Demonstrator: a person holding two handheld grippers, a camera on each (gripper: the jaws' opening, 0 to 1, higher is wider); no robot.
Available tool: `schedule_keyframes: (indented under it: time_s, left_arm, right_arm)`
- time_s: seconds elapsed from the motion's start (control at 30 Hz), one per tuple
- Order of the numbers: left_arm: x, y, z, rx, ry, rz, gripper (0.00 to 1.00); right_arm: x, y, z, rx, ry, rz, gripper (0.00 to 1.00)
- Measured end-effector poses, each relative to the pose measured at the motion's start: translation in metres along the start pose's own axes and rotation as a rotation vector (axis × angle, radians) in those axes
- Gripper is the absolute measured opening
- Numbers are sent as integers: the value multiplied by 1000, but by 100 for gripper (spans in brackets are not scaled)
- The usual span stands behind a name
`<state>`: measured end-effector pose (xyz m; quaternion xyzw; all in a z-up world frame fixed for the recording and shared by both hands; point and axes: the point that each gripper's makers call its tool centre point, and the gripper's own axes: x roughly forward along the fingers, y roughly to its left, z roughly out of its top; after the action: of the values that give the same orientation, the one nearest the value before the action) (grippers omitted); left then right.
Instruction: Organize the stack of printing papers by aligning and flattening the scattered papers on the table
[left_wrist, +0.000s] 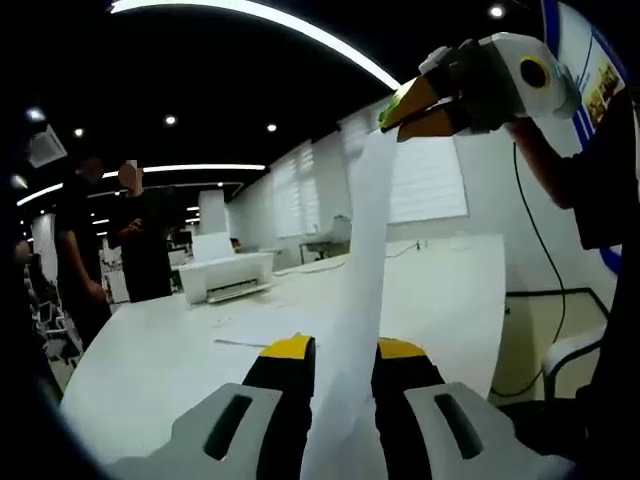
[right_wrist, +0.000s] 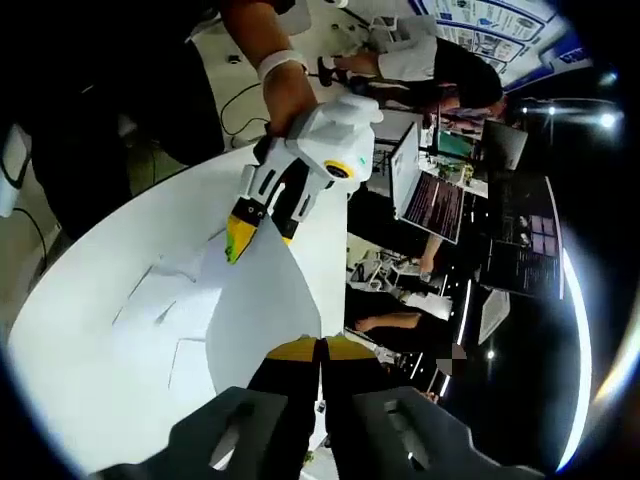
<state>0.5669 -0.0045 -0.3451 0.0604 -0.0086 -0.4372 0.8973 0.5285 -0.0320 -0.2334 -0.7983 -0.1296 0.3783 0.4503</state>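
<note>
Right now, in the left gripper view, my left claw (left_wrist: 345, 352) is clenched on the near edge of a sheet of printing paper (left_wrist: 362, 250), which rises off the white surface (left_wrist: 160, 350) to my right claw (left_wrist: 425, 112), pinched on its far end. A white printer (left_wrist: 225, 275) sits farther back on the surface.

Next, in the right gripper view, my right claw (right_wrist: 320, 348) grips that sheet (right_wrist: 262, 300), and my left claw (right_wrist: 245, 232) clamps the opposite corner. More scattered papers (right_wrist: 160, 300) lie flat on the surface (right_wrist: 80, 330) below.
</note>
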Motion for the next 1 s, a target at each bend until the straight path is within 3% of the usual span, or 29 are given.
schedule_keyframes:
  time_s: [0.47,0.87,1.0]
  left_arm:
    - [-2,-4,4,43,-18,-27,6]
    - [-2,-8,8,24,-28,-42,6]
    - [-1,-10,9,22,-31,-44,6]
  right_arm:
    - [0,-1,4,-2,3,-1,0]
    - [1,4,-1,21,8,-17,0]
    - [-3,3,-6,105,-22,-43,0]
